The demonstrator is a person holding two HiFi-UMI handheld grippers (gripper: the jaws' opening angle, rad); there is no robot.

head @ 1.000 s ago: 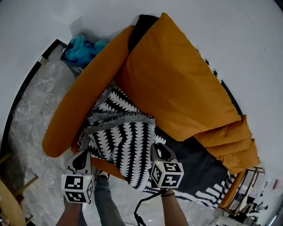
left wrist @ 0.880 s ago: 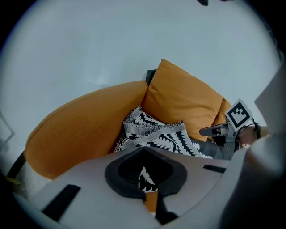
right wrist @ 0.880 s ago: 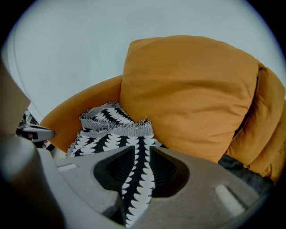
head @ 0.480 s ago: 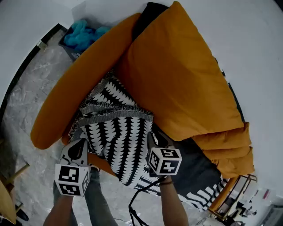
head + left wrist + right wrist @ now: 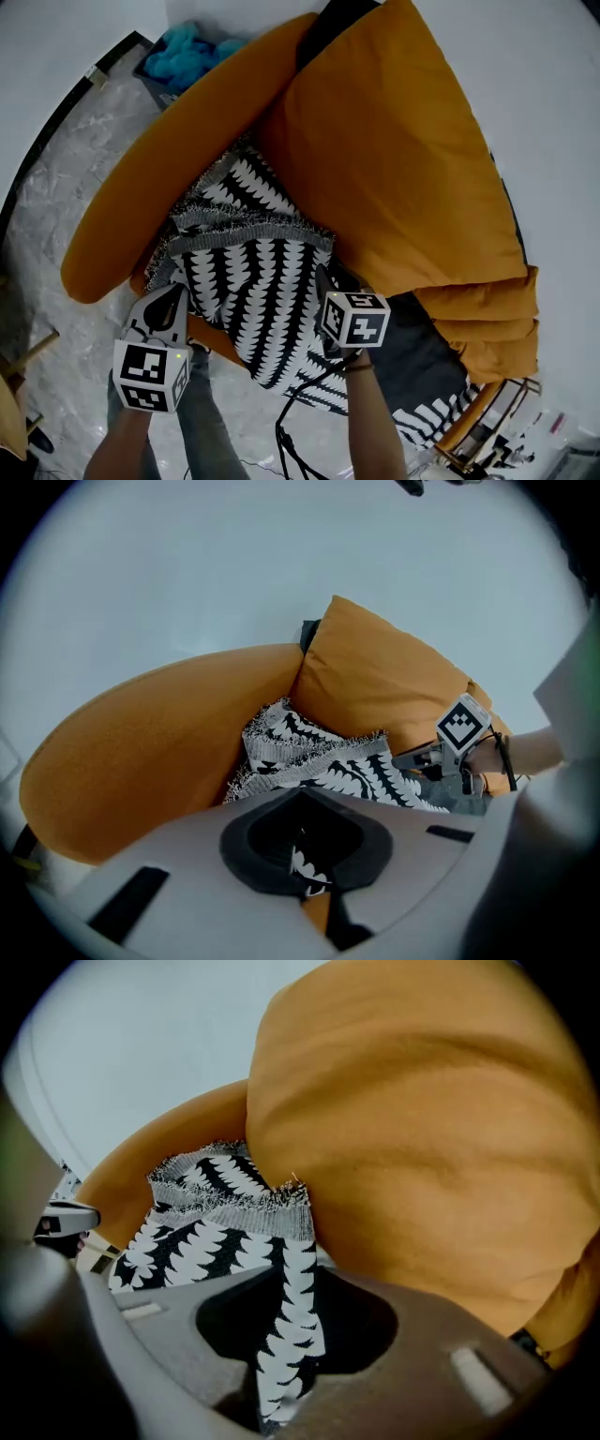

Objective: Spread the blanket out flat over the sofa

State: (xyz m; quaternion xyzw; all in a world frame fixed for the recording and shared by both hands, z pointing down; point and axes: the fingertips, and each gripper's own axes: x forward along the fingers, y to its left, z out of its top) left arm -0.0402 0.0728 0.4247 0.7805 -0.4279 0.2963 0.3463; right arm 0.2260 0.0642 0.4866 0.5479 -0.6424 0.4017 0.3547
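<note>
A black-and-white patterned blanket [image 5: 248, 281] with a grey fringed edge lies bunched on the seat of the orange sofa [image 5: 394, 178], against its left armrest [image 5: 159, 178]. My left gripper [image 5: 173, 305] is shut on the blanket's left edge, a strip of the blanket [image 5: 302, 862] showing between its jaws. My right gripper [image 5: 323, 286] is shut on the right edge, where a band of the blanket [image 5: 291, 1326] runs down through its jaws. The fringed edge [image 5: 234, 1194] lies folded across in front of the back cushion [image 5: 422, 1147].
A dark cloth with white pattern [image 5: 441, 394] covers the seat to the right. A bin of blue fabric [image 5: 183, 52] stands behind the armrest. The floor [image 5: 56, 206] is grey marble. A wooden chair part [image 5: 14, 412] is at lower left. A black cable [image 5: 295, 422] hangs by my legs.
Both grippers have stayed on the blanket's edges while the blanket was drawn slightly toward me; the view has shifted so the sofa sits higher in frame.
</note>
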